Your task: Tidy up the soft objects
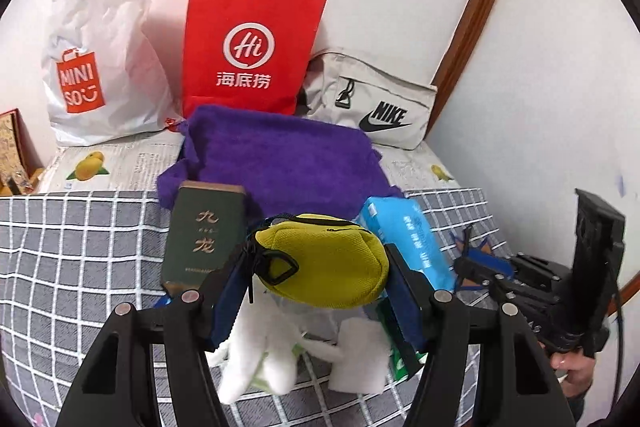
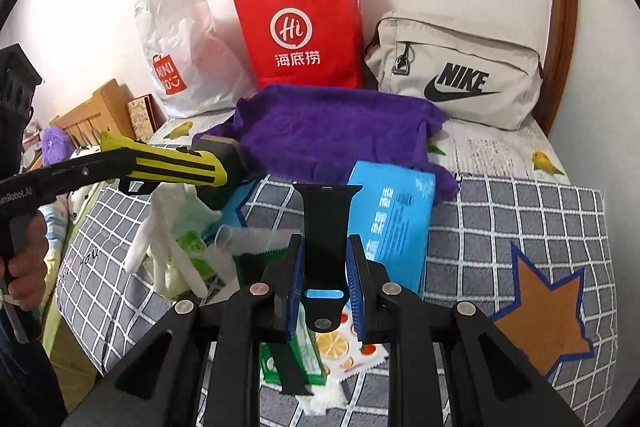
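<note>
Left claw (image 1: pixel 318 291) is spread wide round a yellow pouch (image 1: pixel 324 259), pads pinching its ends; pouch hangs above the gloves (image 1: pixel 256 355) & wipes on the checked bed (image 1: pixel 80 247). Right claw (image 2: pixel 325 291) is nearly pressed together, pinching a black strap (image 2: pixel 326 223) upright. Risks: pouch is squashy w/ a curved shell, so it could squirt out; strap is slick & may slide down, though how deep the pads bite isn't clear. Farther: purple towel (image 1: pixel 280 155), then red bag (image 1: pixel 252 47) & Nike bag (image 2: pixel 460 71) at the wall.
</note>
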`<state>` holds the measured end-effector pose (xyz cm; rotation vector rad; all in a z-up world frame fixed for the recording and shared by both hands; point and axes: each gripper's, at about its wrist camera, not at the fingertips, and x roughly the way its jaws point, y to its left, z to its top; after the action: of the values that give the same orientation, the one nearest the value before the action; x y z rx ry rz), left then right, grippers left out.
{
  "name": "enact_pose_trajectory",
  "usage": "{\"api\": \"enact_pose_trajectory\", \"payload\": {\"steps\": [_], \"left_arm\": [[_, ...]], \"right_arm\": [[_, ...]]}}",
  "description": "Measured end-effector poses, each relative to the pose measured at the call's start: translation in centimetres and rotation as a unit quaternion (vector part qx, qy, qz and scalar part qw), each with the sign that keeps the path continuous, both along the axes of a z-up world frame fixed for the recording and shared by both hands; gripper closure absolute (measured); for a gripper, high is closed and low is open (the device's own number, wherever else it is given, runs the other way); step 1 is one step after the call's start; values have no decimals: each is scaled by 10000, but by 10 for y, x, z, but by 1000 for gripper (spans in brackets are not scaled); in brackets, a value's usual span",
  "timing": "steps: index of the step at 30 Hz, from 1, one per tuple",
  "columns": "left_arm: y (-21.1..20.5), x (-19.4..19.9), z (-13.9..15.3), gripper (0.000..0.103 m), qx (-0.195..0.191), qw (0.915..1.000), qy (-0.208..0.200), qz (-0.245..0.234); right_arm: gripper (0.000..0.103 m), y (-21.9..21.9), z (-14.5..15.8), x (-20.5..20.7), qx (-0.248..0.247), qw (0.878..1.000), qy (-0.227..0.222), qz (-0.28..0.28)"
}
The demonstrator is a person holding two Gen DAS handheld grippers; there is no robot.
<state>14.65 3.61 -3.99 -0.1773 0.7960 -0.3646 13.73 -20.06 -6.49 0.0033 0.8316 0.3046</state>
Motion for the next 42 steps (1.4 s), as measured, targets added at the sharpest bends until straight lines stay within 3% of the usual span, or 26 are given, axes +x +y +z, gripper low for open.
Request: {"api": "enact_pose_trajectory", "payload": {"steps": [10,14,22,32,37,42], "left_arm": [[-22,9,4,40,-307,9984,129,-459],[-38,-1,-16,40,-158,9967,393,-697],[-47,-32,-68,41,-314,9900,1105,-816],[-61,-68,-65,42,-633,9842,1030,-1293],[-67,-75,-69,42,-425,9859,1028,-1251],[-46,-77,-71,40,-205,9905,999,-922]], "right_arm": [[82,3,-5,12,-3,9999,111,30],[82,1,-10,9,4,9998,176,11],[82,-2,-18,-3,46,9997,255,-20],[82,-3,-20,-32,53,9997,231,4],[82,-3,-20,-44,93,9997,227,19],[82,9,-23,-52,123,9994,216,227]]}}
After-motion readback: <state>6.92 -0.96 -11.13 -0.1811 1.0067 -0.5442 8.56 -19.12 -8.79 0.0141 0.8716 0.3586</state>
